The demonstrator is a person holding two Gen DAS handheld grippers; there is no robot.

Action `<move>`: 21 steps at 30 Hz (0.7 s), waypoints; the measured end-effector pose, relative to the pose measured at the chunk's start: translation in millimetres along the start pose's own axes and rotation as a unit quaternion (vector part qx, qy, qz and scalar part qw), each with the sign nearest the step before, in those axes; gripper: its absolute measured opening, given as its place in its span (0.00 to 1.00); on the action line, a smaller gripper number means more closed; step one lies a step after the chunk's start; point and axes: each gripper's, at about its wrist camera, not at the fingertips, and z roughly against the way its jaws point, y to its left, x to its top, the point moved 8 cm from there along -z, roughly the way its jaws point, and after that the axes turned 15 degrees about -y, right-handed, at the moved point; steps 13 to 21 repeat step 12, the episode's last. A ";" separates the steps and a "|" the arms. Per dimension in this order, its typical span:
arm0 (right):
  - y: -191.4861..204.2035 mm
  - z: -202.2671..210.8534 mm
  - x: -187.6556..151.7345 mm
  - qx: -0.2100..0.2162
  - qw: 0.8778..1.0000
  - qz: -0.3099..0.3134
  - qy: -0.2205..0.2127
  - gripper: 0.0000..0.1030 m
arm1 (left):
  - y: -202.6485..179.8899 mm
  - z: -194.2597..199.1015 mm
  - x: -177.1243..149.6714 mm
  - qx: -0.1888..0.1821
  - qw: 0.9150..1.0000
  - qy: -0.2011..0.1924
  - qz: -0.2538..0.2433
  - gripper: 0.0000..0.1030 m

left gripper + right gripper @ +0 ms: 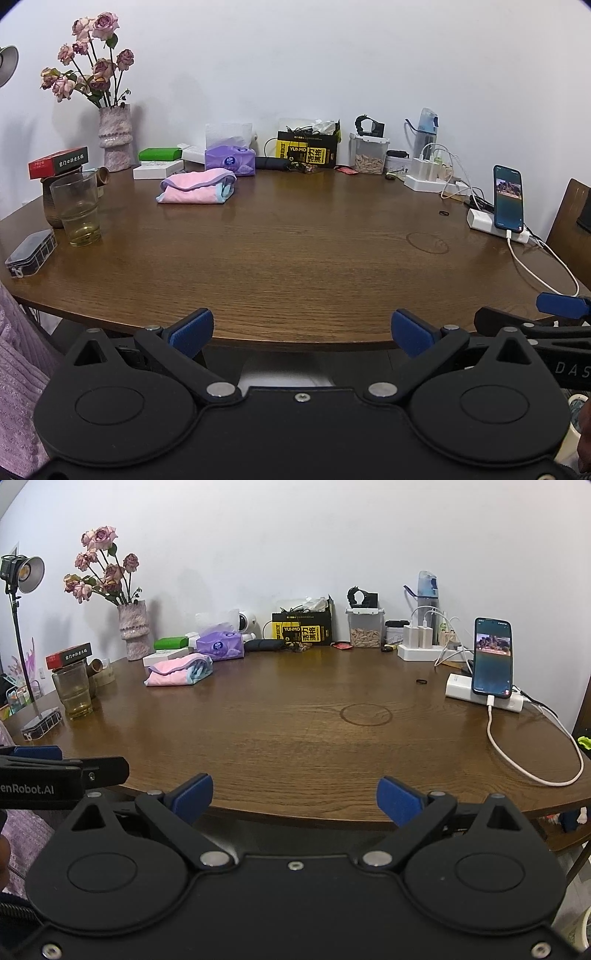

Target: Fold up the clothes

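pink and pale blue cloth, a small folded garment (197,188), lies as a compact bundle on the far left part of a round brown wooden table (295,258), just in front of a purple tissue pack (230,160) and near a drinking glass (77,210) with a little yellowish liquid. it looks already folded, layers stacked and edges turned in, though how neat it is cannot be told from here.

both grippers hang back at the near edge of the table, well apart from the garment. the left gripper (301,332) has its blue-padded fingers (192,332) spread wide with nothing between them. the right gripper (295,801) is likewise splayed apart and empty, and sits just beside the left one.

the middle of the table is bare wood with a faint ring mark (365,714). a phone (493,657) stands on a charger at the right, and a vase of dried roses (115,136) at the back left.

judging from this, one piece is done and set aside. no unfolded clothing shows on the table, so either the task is finished or another piece must come from out of view.
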 end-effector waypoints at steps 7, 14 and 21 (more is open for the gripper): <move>-3.6 -2.3 0.2 0.001 1.000 0.001 0.002 0.95 | -1.7 -0.4 -0.7 0.000 1.000 0.002 -0.002 1.00; -2.5 -3.1 0.6 0.001 1.000 0.004 0.002 0.95 | -2.3 0.6 -0.3 -0.002 1.000 0.000 -0.003 1.00; -2.5 -3.1 0.6 0.001 1.000 0.004 0.002 0.95 | -2.3 0.6 -0.3 -0.002 1.000 0.000 -0.003 1.00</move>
